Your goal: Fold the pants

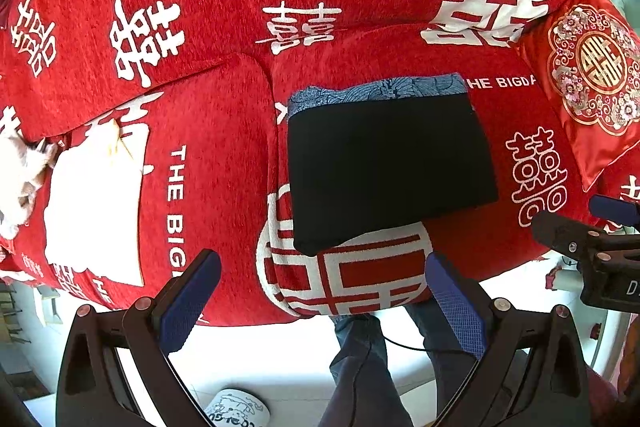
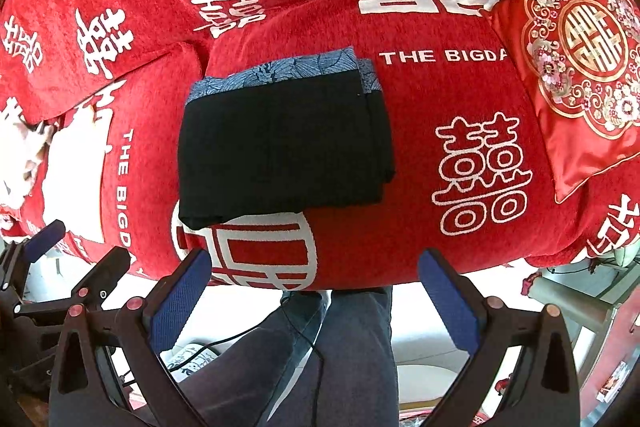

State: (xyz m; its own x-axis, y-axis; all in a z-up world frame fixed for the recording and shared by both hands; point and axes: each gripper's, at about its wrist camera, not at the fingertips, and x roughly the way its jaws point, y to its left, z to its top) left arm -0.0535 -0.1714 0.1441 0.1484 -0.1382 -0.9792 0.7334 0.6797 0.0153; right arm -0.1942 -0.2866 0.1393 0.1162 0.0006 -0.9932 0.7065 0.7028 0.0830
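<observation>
Black pants [image 1: 388, 167] [image 2: 284, 155] lay folded into compact rectangle on red sofa [image 1: 224, 7] [image 2: 400, 99] seat cushion, blue patterned waistband on far edge. Left tool [image 1: 320, 303] hung off near edge of sofa, blue pads [image 1: 188, 303] spread wide, gripping nothing, apart from pants. Right tool [image 2: 314, 301] likewise spread, empty, near sofa front. Embroidered red pillow [image 1: 592, 83] [image 2: 580, 67] sat right of pants. Person's jeans-clad legs [image 2: 320, 347] below sofa edge.

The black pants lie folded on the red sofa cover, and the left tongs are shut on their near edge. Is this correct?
Not quite. The black pants do lie folded on the red sofa cover, but the left tongs are open and apart from them, holding nothing. The left wrist view shows this.
</observation>
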